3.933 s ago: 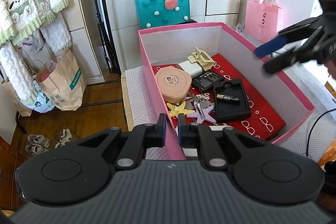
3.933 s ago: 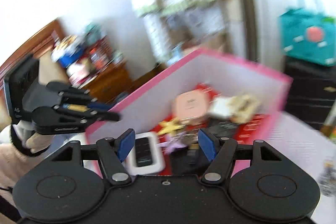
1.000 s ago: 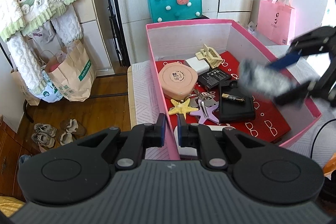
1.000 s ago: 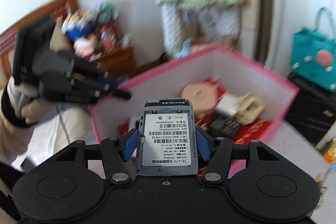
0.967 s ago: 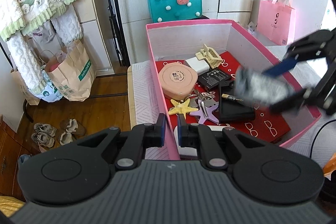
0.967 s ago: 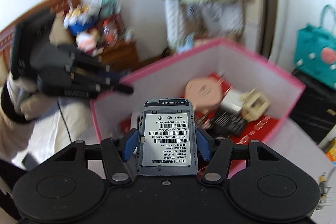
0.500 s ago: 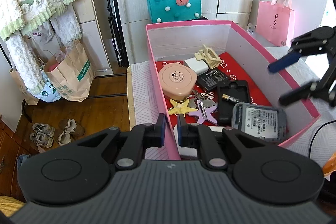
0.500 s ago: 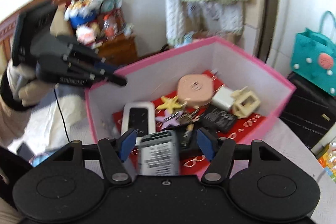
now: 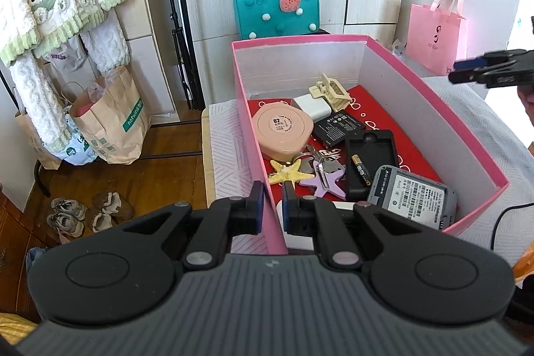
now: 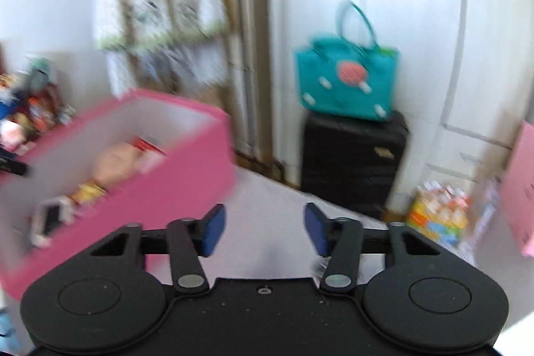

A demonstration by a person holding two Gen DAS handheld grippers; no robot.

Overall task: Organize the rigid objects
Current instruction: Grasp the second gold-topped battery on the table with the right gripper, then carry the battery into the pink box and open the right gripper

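A pink box point(image 9: 467, 129) holds several small things on its red floor: a round pink case point(image 9: 282, 130), a cream hair clip point(image 9: 328, 89), a white charger point(image 9: 312, 107), a black battery point(image 9: 338, 127), a black phone case point(image 9: 370, 157), starfish keyrings point(image 9: 305, 170) and a grey phone point(image 9: 412, 196) lying back-up in the near right corner. My left gripper point(image 9: 272, 199) is shut on the box's near left wall. My right gripper point(image 10: 263, 231) is open and empty, beside the box point(image 10: 187, 186); it also shows at the right edge of the left wrist view point(image 9: 474, 70).
A teal bag point(image 9: 275, 7) and a pink paper bag point(image 9: 435, 37) stand behind the box. Paper bags point(image 9: 106, 122) and shoes point(image 9: 80, 212) are on the wooden floor at left. A black suitcase point(image 10: 353, 159) and a colourful pack point(image 10: 437, 216) lie ahead of my right gripper.
My right gripper let go of the grey phone, which now lies in the box. The gripper has drawn back and swung right, away from the box. The left gripper has not moved.
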